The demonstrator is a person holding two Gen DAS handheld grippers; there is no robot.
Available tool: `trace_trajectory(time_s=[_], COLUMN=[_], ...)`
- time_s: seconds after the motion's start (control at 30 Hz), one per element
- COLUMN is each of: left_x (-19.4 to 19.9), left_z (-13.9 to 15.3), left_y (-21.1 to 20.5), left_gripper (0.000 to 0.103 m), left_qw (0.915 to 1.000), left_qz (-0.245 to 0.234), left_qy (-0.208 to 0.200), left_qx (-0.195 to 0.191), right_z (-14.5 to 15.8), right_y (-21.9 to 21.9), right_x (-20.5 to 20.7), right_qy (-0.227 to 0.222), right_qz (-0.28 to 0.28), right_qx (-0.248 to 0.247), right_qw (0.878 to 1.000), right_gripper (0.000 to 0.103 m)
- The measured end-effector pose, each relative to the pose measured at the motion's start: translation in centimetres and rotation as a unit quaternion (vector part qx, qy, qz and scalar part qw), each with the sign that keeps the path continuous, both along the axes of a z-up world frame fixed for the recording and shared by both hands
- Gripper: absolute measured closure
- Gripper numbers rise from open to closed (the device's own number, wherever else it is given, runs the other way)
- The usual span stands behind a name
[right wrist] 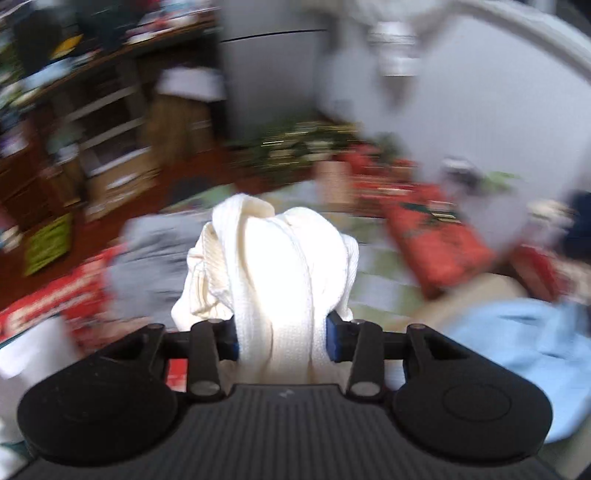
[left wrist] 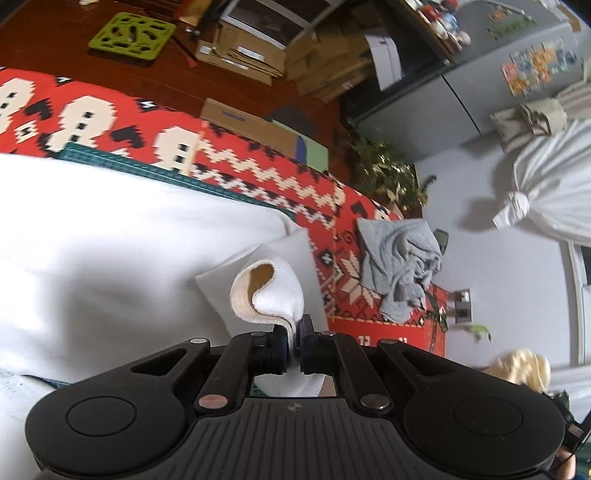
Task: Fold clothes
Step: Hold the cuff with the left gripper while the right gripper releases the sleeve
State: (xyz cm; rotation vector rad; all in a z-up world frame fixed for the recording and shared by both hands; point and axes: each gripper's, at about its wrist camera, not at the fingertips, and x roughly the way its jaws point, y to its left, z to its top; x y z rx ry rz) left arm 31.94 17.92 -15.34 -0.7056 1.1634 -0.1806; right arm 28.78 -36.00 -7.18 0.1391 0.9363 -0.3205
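A red patterned rug covers the floor, with a teal cutting mat lying on it. A green perforated trivet sits on dark wood near stacked cardboard boxes. A leafy plant stands beside a grey fridge.

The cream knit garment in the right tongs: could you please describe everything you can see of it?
The cream knit garment is a thick, bunched bundle of ribbed or waffle-textured fabric, off-white with yellower folds on its left side. It stands up between the pads of the right tongs, which press on it from both sides, gathering it into vertical ridges. Its top bulges above the pads in rounded folds. Bright light washes out its middle. The blurred background hides what lies beneath it.
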Motion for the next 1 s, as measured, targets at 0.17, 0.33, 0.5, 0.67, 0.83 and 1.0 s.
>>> trace_trajectory(time_s=[0.17,0.33,0.5,0.67,0.83,1.0], left_x=[1.0,2.1,2.6,2.8,2.7,2.2], left_z=[0.5,0.7,1.1,1.6,1.6,1.6], left_y=[-2.2,-4.3,-6.0,-6.7,-6.8,-6.7], left_gripper=[0.098,0.098,0.098,0.098,0.098,0.098], left_qw=[0.9997,0.9985,0.9960,0.9938,0.9939,0.9952], left_qz=[-0.022,-0.050,-0.079,-0.099,-0.101,-0.093], left_qy=[-0.003,-0.002,-0.002,-0.008,-0.011,-0.011], left_qx=[0.009,0.021,0.042,0.050,0.042,0.030], right_z=[3.4,1.6,-6.3,-10.7,-7.8,-5.7], right_y=[-12.6,-24.0,-31.0,-31.1,-29.2,-29.5], right_x=[-7.0,-12.9,-17.6,-18.3,-19.0,-18.2], right_qy=[0.038,0.064,0.030,0.071,0.001,-0.001], right_qz=[-0.148,-0.307,-0.423,-0.441,-0.424,-0.409], right_qx=[-0.092,-0.113,-0.021,-0.003,0.000,0.001], right_qw=[0.984,0.943,0.905,0.895,0.906,0.913], right_gripper=[0.060,0.059,0.041,0.018,0.001,0.001])
